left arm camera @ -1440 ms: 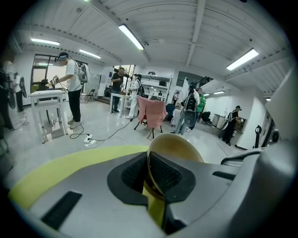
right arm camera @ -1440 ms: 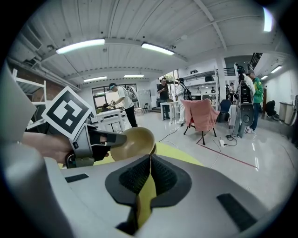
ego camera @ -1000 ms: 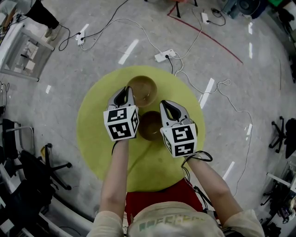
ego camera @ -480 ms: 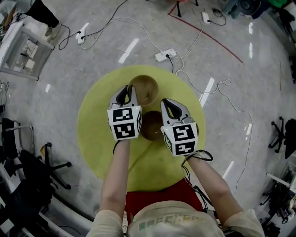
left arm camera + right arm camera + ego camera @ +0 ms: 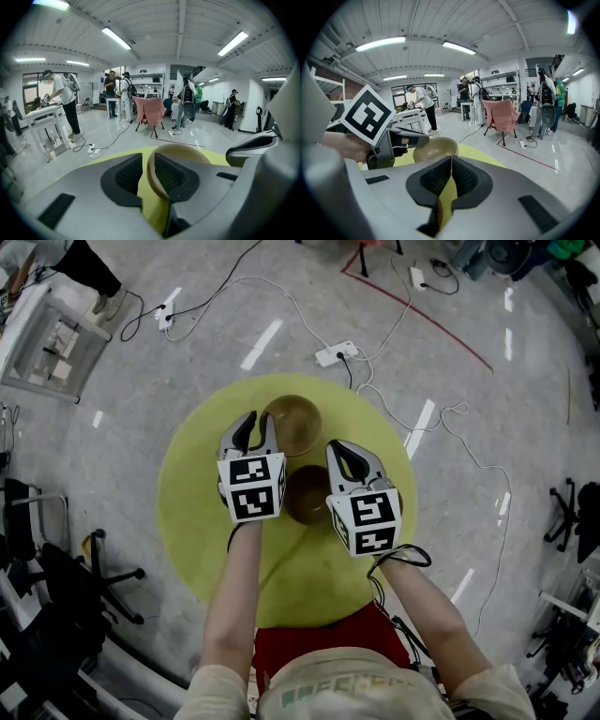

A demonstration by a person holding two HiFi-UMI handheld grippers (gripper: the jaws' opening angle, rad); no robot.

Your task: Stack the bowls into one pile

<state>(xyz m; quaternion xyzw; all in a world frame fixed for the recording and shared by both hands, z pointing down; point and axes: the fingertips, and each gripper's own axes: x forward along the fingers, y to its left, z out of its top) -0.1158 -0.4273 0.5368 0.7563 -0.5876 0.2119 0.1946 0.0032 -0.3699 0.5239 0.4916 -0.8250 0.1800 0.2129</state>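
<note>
On the round yellow table stand two wooden bowls. The far, lighter bowl has my left gripper at its left rim. In the left gripper view that rim runs between the jaws of the left gripper, touching the right pad while a narrow gap shows on the left, so the jaws are open around it. The nearer, darker bowl sits between the two grippers, untouched. My right gripper is beside it, shut and empty; it looks toward the far bowl.
A white power strip and cables lie on the floor beyond the table, beside a red tape line. Office chairs stand at the left and a metal rack at the upper left. People and a cloth-draped chair are far off.
My left gripper has edged right and a little forward, bringing its jaws over the far bowl's rim. The right gripper and the nearer bowl have barely moved.
</note>
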